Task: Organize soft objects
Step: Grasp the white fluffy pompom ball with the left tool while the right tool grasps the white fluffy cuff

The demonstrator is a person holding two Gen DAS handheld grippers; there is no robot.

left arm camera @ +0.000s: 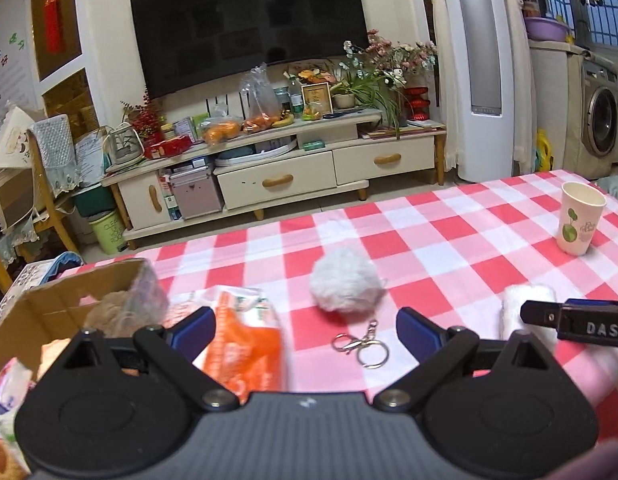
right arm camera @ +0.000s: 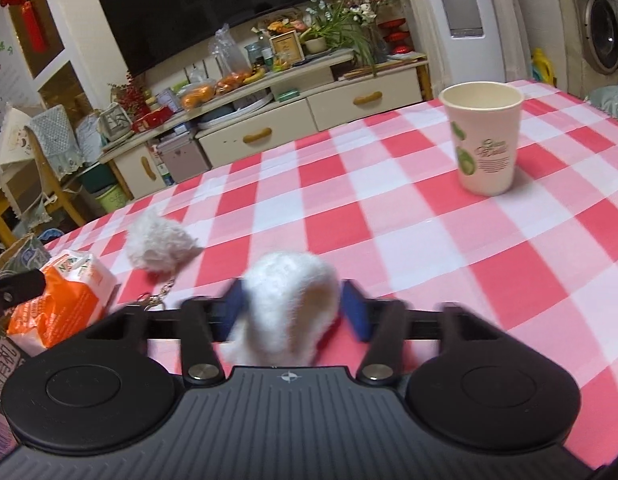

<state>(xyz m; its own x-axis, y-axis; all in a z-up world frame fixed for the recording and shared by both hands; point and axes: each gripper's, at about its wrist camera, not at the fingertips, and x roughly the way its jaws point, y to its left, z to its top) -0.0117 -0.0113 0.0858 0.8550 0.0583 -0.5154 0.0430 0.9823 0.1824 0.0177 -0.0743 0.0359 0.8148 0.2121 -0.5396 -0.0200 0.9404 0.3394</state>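
White fluffy roll (right arm camera: 287, 304) sits between right gripper (right arm camera: 295, 310) pads, jaws apart, not clamped. Left gripper (left arm camera: 305, 330) wide apart, empty. Cardboard box (left arm camera: 37, 304) holds some soft items; pompom keychain (left arm camera: 346, 286) and orange packet (left arm camera: 245, 344) remain on checked cloth (left arm camera: 449, 248).

From my seat both feeds are evenly and softly lit by indoor room light, with bluish daylight coming through the window (left arm camera: 605, 12) at the top right of the left view and a faint sheen on the dark television screen (left arm camera: 249, 20). Fisheye distortion bows the cabinet and walls and leaves black corners. Motion blur smears the orange packet (left arm camera: 245, 344) in the left view, and in mine on the right the white fluffy ball (right arm camera: 287, 308) and the blue pads (right arm camera: 355, 310); shadows are weak.
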